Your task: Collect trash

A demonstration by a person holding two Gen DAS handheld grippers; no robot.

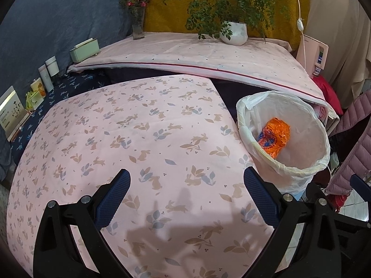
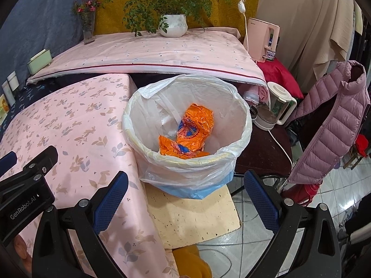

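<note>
Currently both grippers gape wide, nothing held: left gripper [image 1: 186, 180] over the pink tablecloth [image 1: 129, 125], right gripper [image 2: 185, 183] just near of the bin [image 2: 231, 159]. Orange wrapper [image 2: 192, 129] lies crumpled inside the bin, right of the table.

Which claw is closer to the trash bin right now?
Right. The right claw hangs open just before the trash bin; the left claw sits open over the pink tablecloth, beside it.
</note>
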